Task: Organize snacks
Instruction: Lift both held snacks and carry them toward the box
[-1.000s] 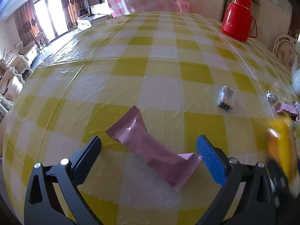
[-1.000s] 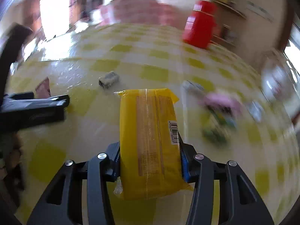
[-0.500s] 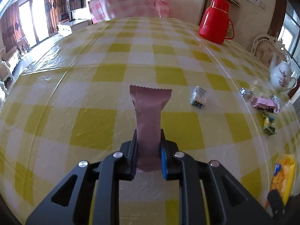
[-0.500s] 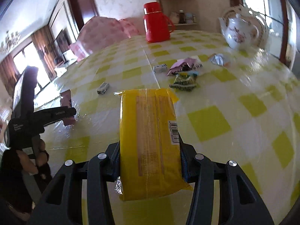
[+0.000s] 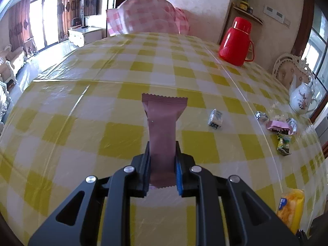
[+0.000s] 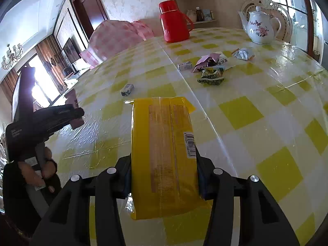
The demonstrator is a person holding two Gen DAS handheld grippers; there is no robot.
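Note:
My left gripper (image 5: pixel 162 164) is shut on a pink snack wrapper (image 5: pixel 163 123) and holds it above the yellow checked table (image 5: pixel 82 123). My right gripper (image 6: pixel 164 170) is shut on a yellow biscuit pack (image 6: pixel 163 153), held above the table (image 6: pixel 246 112). The left gripper (image 6: pixel 61 112) with the pink wrapper shows at the left of the right wrist view. The yellow pack (image 5: pixel 291 209) shows at the lower right of the left wrist view. A small white-blue candy (image 5: pixel 215 119) lies alone; it also shows in the right wrist view (image 6: pixel 127 89).
A cluster of small snacks lies near the teapot: a pink wrapper (image 6: pixel 207 61), a green pack (image 6: pixel 212 76), a white candy (image 6: pixel 184 66), a silver pack (image 6: pixel 244 53). A red thermos (image 6: pixel 174 22) and a white teapot (image 6: pixel 260 26) stand at the back.
My left gripper has closed on the pink wrapper, which lay between open fingers, and lifted it. My right gripper kept hold of the yellow pack and swung to face the snack cluster.

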